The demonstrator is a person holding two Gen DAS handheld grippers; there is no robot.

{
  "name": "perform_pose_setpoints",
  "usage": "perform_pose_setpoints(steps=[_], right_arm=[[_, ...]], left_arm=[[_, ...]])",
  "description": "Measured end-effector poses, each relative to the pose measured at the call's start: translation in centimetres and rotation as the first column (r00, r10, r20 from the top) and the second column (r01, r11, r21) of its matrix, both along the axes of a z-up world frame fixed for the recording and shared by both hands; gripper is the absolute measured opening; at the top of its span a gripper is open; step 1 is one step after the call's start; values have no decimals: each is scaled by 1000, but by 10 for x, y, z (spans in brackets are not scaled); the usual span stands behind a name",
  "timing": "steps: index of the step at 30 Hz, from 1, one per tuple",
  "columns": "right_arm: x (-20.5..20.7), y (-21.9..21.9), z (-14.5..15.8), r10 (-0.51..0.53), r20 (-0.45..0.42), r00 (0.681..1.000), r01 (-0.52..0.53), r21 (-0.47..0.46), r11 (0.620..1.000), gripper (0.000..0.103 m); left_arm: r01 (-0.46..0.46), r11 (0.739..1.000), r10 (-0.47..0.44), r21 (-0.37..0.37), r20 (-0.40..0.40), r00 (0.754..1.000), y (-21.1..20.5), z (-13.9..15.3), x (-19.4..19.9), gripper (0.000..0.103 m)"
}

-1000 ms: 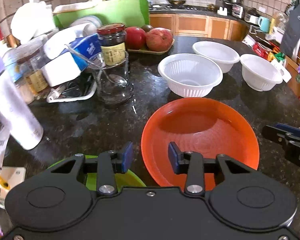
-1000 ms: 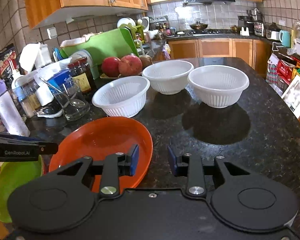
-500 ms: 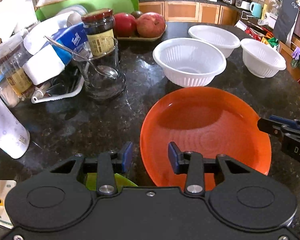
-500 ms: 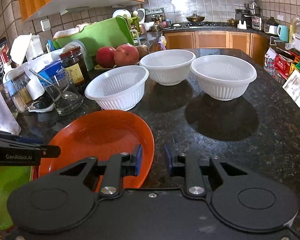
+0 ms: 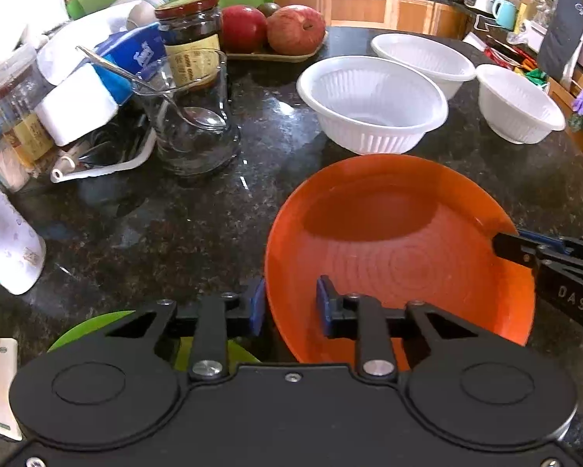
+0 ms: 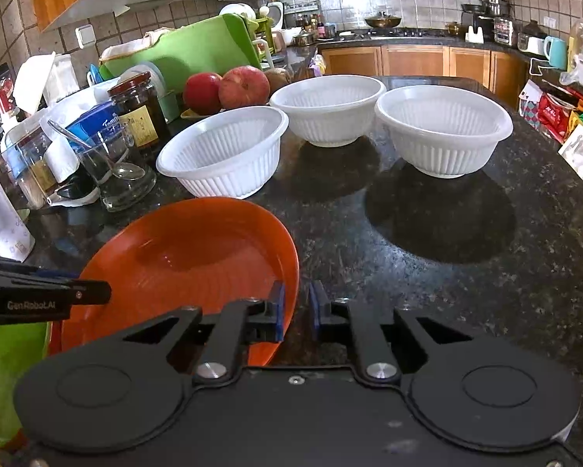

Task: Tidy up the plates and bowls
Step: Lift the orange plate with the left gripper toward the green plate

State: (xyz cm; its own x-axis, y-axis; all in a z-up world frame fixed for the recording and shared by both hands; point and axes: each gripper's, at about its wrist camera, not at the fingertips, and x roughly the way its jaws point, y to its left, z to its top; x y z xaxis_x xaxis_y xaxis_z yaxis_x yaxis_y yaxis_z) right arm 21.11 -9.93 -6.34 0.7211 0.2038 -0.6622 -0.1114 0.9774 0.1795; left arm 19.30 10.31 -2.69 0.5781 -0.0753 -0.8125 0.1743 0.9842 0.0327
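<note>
Round orange plastic plate [image 5: 400, 249] sits on the dark speckled granite counter [image 5: 155, 229], tipped slightly, both tools at its rim on opposite sides. Left gripper [image 5: 290, 305] straddles the plate's near-left edge: one blue pad outside the rim, the other inside over the plate; its jaws have just been closing, with the rim between them, but a gap shows on the inner side, so not yet pinched. Right gripper [image 6: 296, 310] is at the plate's right edge [image 6: 198, 257], jaws drawn nearly together, also just been closing; rim sits in the narrow slot between the blue pads and looks clamped.

Lime green plate [image 5: 97, 323] lies just beside the orange one, at the left, mostly hidden under the left tool. Three white ribbed plastic bowls stand upright and apart behind the orange plate: nearest bowl [image 6: 223, 153] just beyond its far rim, middle bowl [image 6: 328, 111] behind, right bowl [image 6: 443, 132] off to the right.

Clear glass cup with a metal spoon [image 5: 192, 116] stands left of the bowls. Dark jar with red lid [image 5: 188, 35] behind it. Red apples [image 5: 272, 29] on a small tray further back.
</note>
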Motion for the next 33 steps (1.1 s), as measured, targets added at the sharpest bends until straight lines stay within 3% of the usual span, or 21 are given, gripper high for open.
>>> perform_pose_setpoints(steps=[3, 18, 33], right_arm=[[0, -1, 0, 5, -2, 1000, -5, 5, 1000, 10], [-12, -20, 8, -5, 25, 1000, 5, -9, 1000, 10], [-36, -62, 21, -6, 71, 997, 7, -16, 1000, 10]], left_arm=[[-10, 1000, 10, 11, 7, 1000, -1, 0, -1, 21], [-14, 1000, 14, -7, 0, 1000, -18, 4, -15, 20], [-33, 999, 34, -14, 65, 997, -61, 23, -48, 20]])
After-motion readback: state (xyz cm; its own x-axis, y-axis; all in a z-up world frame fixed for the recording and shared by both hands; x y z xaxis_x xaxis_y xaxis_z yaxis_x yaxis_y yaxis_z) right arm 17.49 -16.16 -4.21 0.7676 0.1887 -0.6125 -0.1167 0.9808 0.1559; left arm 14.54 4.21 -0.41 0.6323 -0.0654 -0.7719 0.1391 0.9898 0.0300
